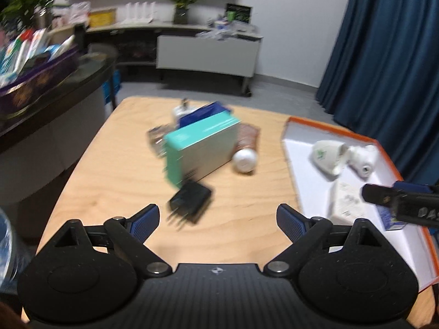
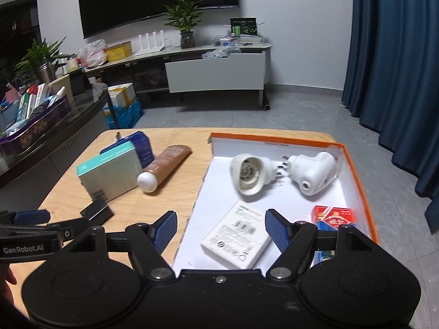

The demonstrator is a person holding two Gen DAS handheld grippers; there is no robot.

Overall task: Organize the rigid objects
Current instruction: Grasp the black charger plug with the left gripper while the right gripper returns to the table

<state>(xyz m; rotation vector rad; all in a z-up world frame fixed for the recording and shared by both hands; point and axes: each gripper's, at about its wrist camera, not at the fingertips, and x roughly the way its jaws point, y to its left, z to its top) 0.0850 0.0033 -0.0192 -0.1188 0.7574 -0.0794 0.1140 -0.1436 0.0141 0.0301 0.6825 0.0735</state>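
Note:
My left gripper [image 1: 218,216] stands open over the wooden table [image 1: 109,181], with a black plug charger [image 1: 190,201] just ahead of its fingers and untouched. Beyond the charger lie a teal box [image 1: 200,148], a blue box [image 1: 203,112] and a brown tube with a white cap [image 1: 245,150]. My right gripper [image 2: 221,227] is open above the orange-rimmed white tray [image 2: 359,181]. A flat white box [image 2: 236,235] lies under the gap between its fingers, and the pads are clear of it. The tray also holds two white plug-in devices [image 2: 252,175] [image 2: 312,175] and a red box [image 2: 333,216].
A dark counter [image 2: 68,128] with a purple basket of packets [image 2: 35,126] runs along the left of the table. Behind are a low shelf, a white cabinet [image 2: 216,74] and potted plants. A blue curtain [image 2: 397,68] hangs at the right. The tray sits at the table's right edge.

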